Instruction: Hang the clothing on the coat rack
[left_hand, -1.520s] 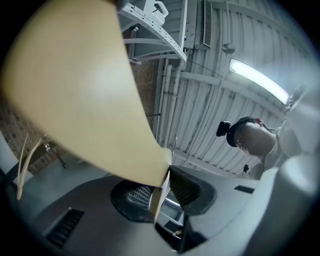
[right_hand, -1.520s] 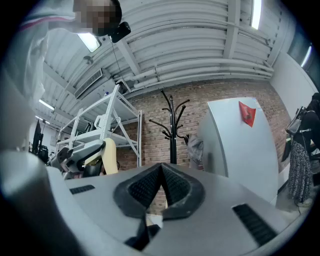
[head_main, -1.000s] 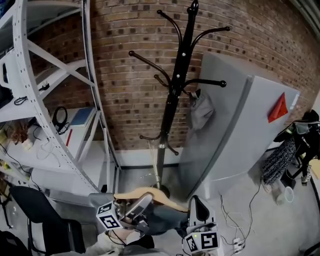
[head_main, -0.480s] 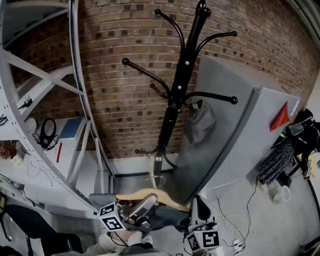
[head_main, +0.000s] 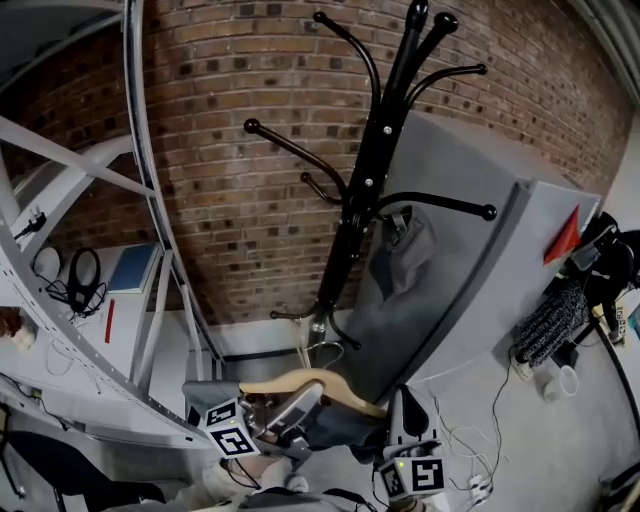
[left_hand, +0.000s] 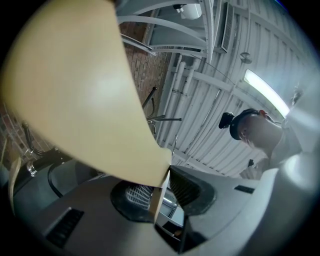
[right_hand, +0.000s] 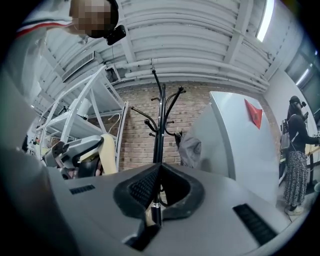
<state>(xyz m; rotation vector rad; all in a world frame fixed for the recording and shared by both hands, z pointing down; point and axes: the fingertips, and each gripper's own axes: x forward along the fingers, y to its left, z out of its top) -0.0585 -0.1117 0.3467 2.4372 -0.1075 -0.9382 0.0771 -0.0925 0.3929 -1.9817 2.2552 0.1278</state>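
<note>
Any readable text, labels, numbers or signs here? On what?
None readable.
Red triangular sticker on the tall grey cabinet: no lettering shows.
Black-and-white square markers on the left tongs and right tongs: coded patterns, no characters.

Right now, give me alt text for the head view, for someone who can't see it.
A black coat rack stands against a brick wall, a grey garment hanging on one arm. At the bottom edge, the left hand-held gripper grips a wooden hanger carrying dark clothing, the right hand-held gripper at its other end.
</note>
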